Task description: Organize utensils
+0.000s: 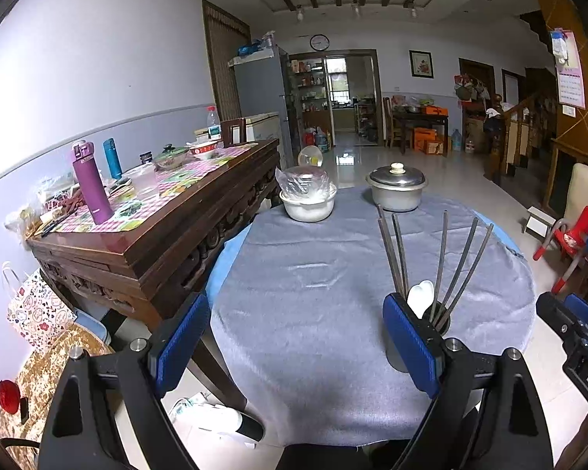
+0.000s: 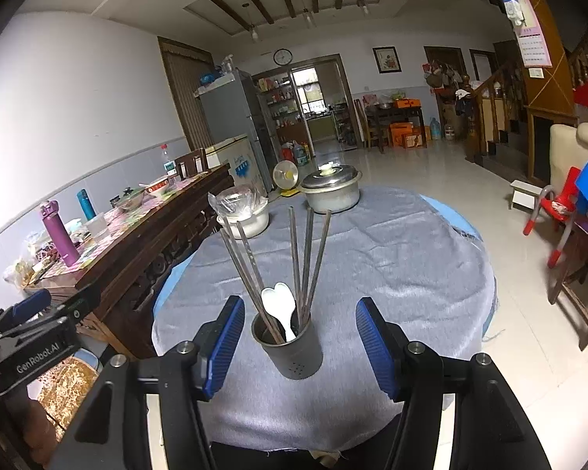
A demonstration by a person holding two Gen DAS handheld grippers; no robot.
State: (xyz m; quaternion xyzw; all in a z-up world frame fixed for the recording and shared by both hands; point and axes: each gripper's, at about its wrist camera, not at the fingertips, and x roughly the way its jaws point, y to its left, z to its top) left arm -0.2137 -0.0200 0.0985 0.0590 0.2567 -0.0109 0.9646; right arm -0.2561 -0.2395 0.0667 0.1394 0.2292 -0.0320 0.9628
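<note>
Taking the metal utensil cup (image 2: 288, 346) as the landmark: well to its left stands a long wooden sideboard (image 2: 137, 250) carrying one purple flask (image 2: 58, 235), one teal flask (image 2: 86, 204) and one clear bottle with a red cap (image 2: 167, 160). Nearer, still left of the cup, the left gripper (image 1: 294, 337) hangs above the grey tablecloth (image 2: 392, 266) with its jaws spread wide and nothing between them; the cup sits just outside its right-hand finger. Beyond the cup and to its left is one white bowl (image 2: 247, 223) with a clear plastic bag (image 2: 235, 199) in it. The cup itself stands upright on the cloth near the table's close edge, holding five metal chopsticks (image 2: 294, 258) fanned upward and two white spoons (image 2: 280, 305). The right gripper (image 2: 296, 342) sits on either side of the cup, its jaws parted and both blue pads clear of the cup's wall. Beyond the cup, slightly right, rests one lidded metal pot (image 2: 331, 192). Far right of the cup is one red chair (image 2: 556, 211).
</note>
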